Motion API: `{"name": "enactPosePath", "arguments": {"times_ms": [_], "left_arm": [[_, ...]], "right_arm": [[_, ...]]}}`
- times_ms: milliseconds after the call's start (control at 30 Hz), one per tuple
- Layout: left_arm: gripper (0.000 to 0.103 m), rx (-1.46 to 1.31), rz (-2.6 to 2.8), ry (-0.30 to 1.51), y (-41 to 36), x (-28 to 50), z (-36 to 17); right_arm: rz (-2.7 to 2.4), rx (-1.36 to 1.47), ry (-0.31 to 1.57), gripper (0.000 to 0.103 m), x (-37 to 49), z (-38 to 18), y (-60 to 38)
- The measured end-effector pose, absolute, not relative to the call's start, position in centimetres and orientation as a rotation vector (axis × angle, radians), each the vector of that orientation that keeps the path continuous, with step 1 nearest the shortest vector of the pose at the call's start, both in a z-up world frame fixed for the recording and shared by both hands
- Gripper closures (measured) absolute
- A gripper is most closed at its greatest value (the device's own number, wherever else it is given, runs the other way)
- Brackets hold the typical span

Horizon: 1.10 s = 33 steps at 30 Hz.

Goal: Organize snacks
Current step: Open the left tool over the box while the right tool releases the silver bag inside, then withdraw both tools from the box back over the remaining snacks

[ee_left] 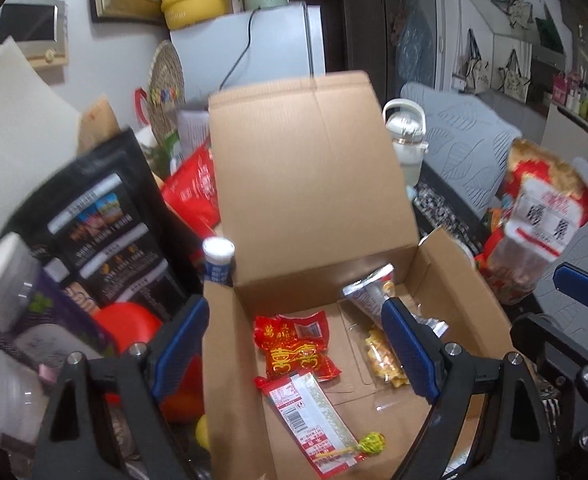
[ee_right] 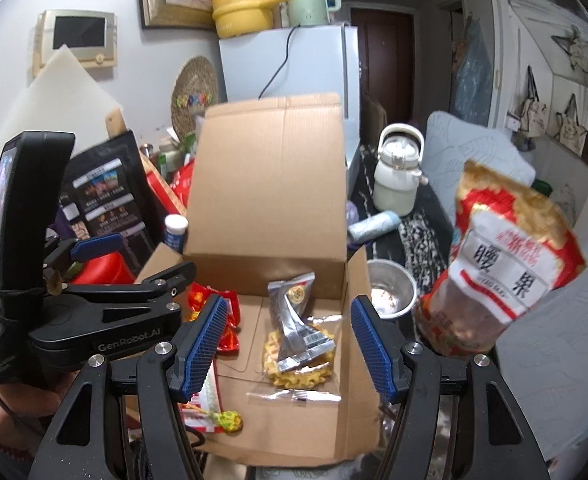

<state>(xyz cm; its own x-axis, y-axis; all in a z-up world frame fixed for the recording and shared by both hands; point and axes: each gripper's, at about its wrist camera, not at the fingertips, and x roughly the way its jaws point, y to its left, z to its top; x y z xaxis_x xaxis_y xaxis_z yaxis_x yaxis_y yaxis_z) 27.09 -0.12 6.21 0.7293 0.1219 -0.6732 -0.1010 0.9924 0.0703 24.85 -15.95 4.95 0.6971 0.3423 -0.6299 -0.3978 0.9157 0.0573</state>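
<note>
Open cardboard box [ee_right: 269, 200] with its lid standing upright at the far edge. On its floor, left to right: a red sweet packet [ee_left: 294, 344], a flat red-and-white packet [ee_left: 306, 412] with a green lollipop [ee_left: 372, 442] at the near edge, then a silver sachet [ee_right: 298, 328] lying on a clear bag of yellow crisps [ee_right: 294, 372]. Left gripper [ee_left: 294, 348] straddles the box's left wall, fingers wide, holding nothing. Right gripper [ee_right: 289, 344] hovers over the box, fingers wide, holding nothing. A large red snack bag [ee_right: 506, 264] stands outside the box's right wall
</note>
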Motion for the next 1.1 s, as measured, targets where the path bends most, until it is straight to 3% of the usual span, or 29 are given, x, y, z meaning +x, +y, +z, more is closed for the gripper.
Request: {"name": "enactPosePath", "arguments": {"times_ms": [567, 1100], "left_arm": [[0.014, 0.034, 0.093, 0.573, -1.4, 18.3, 14.0], [0.014, 0.065, 0.060, 0.506, -2.0, 9.6, 14.5]], "right_arm": [[0.390, -0.095, 0.505, 0.038, 16.7, 12.0, -18.0], [0.368, -0.103, 0.418, 0.034, 7.8, 12.8, -19.2]]}}
